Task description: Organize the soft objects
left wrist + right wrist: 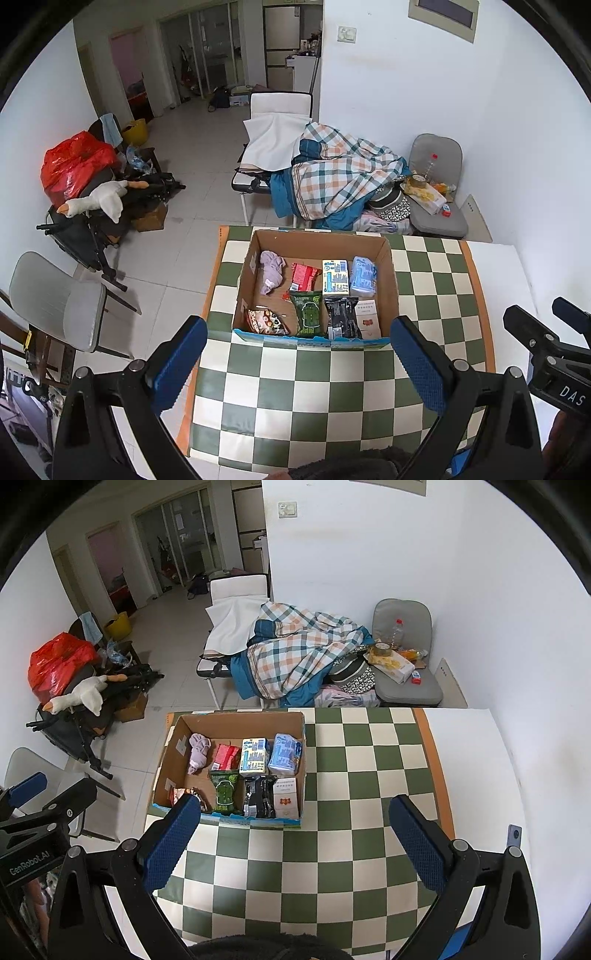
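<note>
Box (391, 280) w/ soft packs, both tools (297, 363) (295, 843) released, wall bracket (514, 834) only in right view.

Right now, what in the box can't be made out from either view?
- Snack bag: right wrist view, partly behind the right gripper's finger.
- White carton: left wrist view, lower part cut by the box front wall.
- Package print: too small in both views.

bare checkered table (332, 849) lies ahead of the right hand-held gripper (295, 834); the cardboard box (236, 821) blocks its forward-left.
</note>
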A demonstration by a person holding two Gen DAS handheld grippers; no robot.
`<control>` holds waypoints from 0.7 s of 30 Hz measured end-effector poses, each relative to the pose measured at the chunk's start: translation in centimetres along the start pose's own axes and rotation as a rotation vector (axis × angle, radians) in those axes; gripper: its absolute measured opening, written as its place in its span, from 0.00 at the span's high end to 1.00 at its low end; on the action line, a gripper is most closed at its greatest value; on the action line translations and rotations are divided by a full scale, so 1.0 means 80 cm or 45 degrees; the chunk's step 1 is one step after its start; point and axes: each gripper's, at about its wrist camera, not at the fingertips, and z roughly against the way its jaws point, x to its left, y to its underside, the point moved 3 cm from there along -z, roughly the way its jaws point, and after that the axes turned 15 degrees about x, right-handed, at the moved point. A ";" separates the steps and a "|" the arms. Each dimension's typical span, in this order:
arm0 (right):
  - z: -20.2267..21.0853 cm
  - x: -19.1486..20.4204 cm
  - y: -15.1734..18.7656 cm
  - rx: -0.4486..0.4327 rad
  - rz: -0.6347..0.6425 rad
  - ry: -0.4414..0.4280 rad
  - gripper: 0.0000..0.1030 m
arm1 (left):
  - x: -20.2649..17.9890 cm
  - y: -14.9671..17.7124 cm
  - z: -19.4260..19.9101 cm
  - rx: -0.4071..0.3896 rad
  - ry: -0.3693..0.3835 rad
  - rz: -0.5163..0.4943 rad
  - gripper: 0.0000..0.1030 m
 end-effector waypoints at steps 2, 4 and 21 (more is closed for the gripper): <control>0.001 -0.002 0.001 0.001 -0.005 0.000 0.00 | -0.001 0.001 -0.001 0.000 0.001 -0.001 0.02; 0.000 -0.003 0.000 -0.001 -0.006 0.002 0.00 | -0.002 0.001 -0.001 -0.001 0.001 0.000 0.02; -0.001 -0.010 0.000 -0.013 -0.024 0.022 0.00 | 0.004 -0.001 0.007 -0.004 0.003 -0.013 0.02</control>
